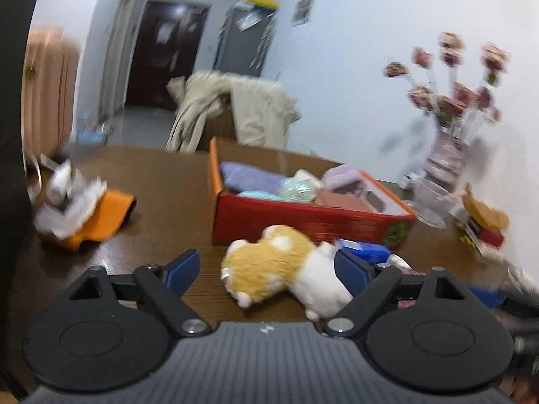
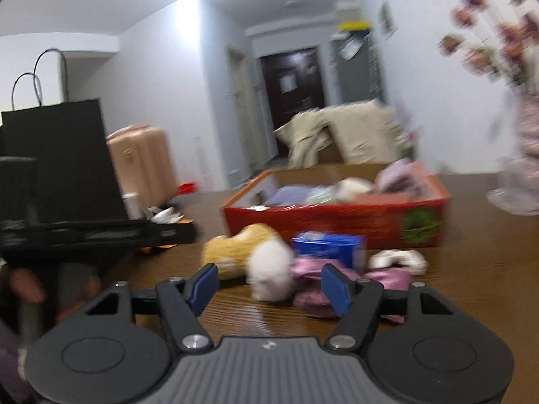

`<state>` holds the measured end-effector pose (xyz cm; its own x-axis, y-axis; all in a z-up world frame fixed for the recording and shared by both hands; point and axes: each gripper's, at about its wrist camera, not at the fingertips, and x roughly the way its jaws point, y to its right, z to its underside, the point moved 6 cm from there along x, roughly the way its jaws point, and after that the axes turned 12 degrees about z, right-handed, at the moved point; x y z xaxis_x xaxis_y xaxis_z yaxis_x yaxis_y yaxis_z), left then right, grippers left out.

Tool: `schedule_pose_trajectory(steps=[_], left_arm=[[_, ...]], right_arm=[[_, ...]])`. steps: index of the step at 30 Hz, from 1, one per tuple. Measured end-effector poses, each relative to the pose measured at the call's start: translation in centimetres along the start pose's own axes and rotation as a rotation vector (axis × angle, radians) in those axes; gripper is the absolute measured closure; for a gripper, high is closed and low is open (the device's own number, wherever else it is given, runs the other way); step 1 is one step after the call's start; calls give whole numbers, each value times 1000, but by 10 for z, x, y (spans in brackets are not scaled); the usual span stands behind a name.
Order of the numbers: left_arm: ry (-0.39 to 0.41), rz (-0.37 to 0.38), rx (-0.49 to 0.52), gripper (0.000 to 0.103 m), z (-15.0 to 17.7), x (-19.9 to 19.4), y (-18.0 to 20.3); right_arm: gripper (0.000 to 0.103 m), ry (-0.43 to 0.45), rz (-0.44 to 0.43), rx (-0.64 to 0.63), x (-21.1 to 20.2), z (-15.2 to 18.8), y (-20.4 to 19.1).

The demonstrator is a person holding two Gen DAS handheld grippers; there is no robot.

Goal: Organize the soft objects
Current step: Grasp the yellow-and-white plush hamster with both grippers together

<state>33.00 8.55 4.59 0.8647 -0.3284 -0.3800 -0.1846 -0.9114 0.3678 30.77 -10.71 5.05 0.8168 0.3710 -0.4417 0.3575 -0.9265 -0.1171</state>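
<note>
Blue-padded left gripper: jaws spread wide; the tan and white plush toy lies on the table between them; its white end sits just beside the right pad, contact unclear; nothing clamped
Blue-padded right gripper: jaws parted; the plush toy's white end lies between them; the right pad overlaps a crumpled pink satin cloth; no squeeze visible
Brown wooden table: carries everything named here
Blue rectangular packet: just behind the toy; near the box front
White soft piece: right of the packet; beside the pink cloth
Red cardboard box: farther back, centre; open top; purple folded towels and other soft things inside
Orange cloth with white crumpled paper: far left of the table
Glass vase with pink flowers: far right, by the wall
</note>
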Motion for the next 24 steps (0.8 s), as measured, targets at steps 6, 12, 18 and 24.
schedule_pose_trajectory(steps=[6, 12, 18, 24], left_arm=[[-20, 33, -173, 25, 9, 40, -40], [-34, 110, -212, 53, 18, 51, -47], [-41, 139, -215, 55, 23, 43, -43], [-105, 229, -151, 56, 39, 40, -7]], right_arm=[[42, -89, -4, -46, 79, -2, -23], [41, -104, 16, -75, 117, -12, -17], [53, -121, -12, -122, 104, 2, -16], [56, -125, 39, -143, 62, 19, 1]])
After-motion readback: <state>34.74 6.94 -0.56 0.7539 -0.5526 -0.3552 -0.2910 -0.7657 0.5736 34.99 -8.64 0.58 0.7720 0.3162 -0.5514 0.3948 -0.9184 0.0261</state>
